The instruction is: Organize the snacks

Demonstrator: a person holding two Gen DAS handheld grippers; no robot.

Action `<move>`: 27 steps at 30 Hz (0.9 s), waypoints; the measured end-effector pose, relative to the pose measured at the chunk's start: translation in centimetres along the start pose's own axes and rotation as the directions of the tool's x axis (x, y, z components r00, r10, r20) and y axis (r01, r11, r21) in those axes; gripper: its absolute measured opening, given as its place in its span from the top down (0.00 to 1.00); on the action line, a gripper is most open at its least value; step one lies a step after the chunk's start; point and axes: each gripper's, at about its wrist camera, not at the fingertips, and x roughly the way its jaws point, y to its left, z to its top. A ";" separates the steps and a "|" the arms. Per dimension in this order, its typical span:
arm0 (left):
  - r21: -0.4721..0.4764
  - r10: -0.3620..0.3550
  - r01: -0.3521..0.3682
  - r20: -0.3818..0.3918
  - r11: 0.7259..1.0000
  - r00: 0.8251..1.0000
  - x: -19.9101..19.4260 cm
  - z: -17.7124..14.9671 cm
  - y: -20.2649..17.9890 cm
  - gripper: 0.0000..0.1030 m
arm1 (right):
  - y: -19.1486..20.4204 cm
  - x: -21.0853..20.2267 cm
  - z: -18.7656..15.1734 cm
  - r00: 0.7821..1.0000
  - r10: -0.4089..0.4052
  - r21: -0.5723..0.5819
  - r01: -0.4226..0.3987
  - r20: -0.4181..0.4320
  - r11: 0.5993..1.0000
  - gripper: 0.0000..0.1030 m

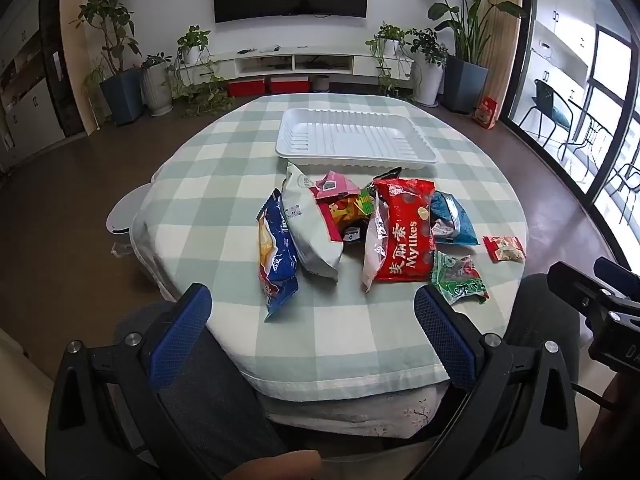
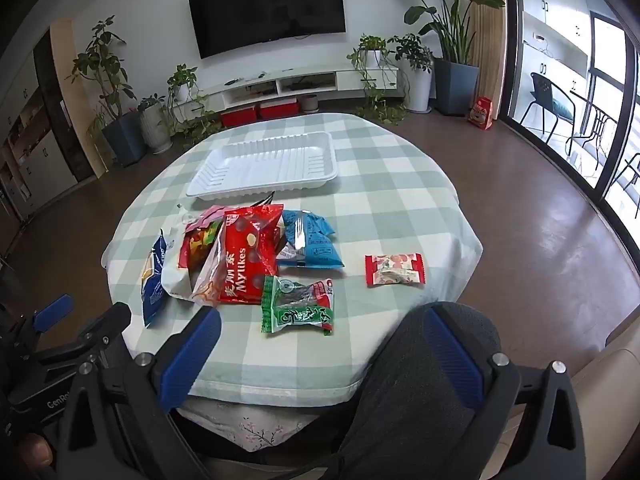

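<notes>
A pile of snack bags lies mid-table: a red Mylikes bag [image 1: 404, 236] [image 2: 250, 256], a white bag [image 1: 310, 224], a blue chip bag [image 1: 276, 256] [image 2: 154, 276], a light-blue packet [image 1: 454, 218] [image 2: 312, 242] and a green packet [image 1: 458, 278] [image 2: 298, 306]. A small red-and-white packet [image 1: 505, 249] [image 2: 395, 270] lies apart on the right. An empty white tray [image 1: 352, 138] [image 2: 264, 166] sits behind the pile. My left gripper [image 1: 312, 320] is open and empty, held back over the table's near edge. My right gripper [image 2: 320, 344] is open and empty, just short of the green packet.
The table [image 1: 200, 184] [image 2: 400, 200] is round with a green-and-white checked cloth. The person's knees in grey trousers sit under both grippers. A TV, a low white cabinet and potted plants line the far wall. Glass doors stand on the right.
</notes>
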 end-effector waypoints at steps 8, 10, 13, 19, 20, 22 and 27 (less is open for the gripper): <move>-0.008 0.005 -0.005 -0.008 1.000 1.000 0.4 0.4 -0.6 0.00 | 0.0 0.3 -0.2 1.000 -0.001 0.001 0.001 -0.010 1.000 0.00; -0.011 -0.004 0.004 -0.003 1.000 1.000 0.4 0.0 -0.1 0.00 | 0.0 0.9 -0.4 1.000 -0.002 0.000 0.002 -0.015 1.000 0.00; -0.019 -0.007 0.007 -0.004 1.000 1.000 0.3 0.0 0.1 0.00 | 0.0 0.8 -0.7 1.000 -0.004 0.002 0.004 -0.020 1.000 0.00; -0.024 -0.002 0.001 -0.005 1.000 1.000 0.5 -0.3 0.3 0.00 | 0.0 0.7 -0.7 1.000 -0.002 0.001 0.002 -0.027 1.000 0.00; -0.025 -0.002 0.002 -0.006 1.000 1.000 0.5 -0.4 0.4 0.00 | 0.1 0.7 -0.9 1.000 -0.003 0.000 0.003 -0.028 1.000 0.00; -0.027 0.000 0.000 -0.007 1.000 1.000 0.6 -0.4 0.5 0.00 | 0.2 0.7 -0.7 0.999 -0.006 -0.005 0.006 -0.036 1.000 0.00; -0.027 -0.001 0.001 -0.008 1.000 1.000 0.6 -0.4 0.6 0.00 | 0.2 0.9 -0.8 0.999 -0.010 -0.005 0.010 -0.047 1.000 0.00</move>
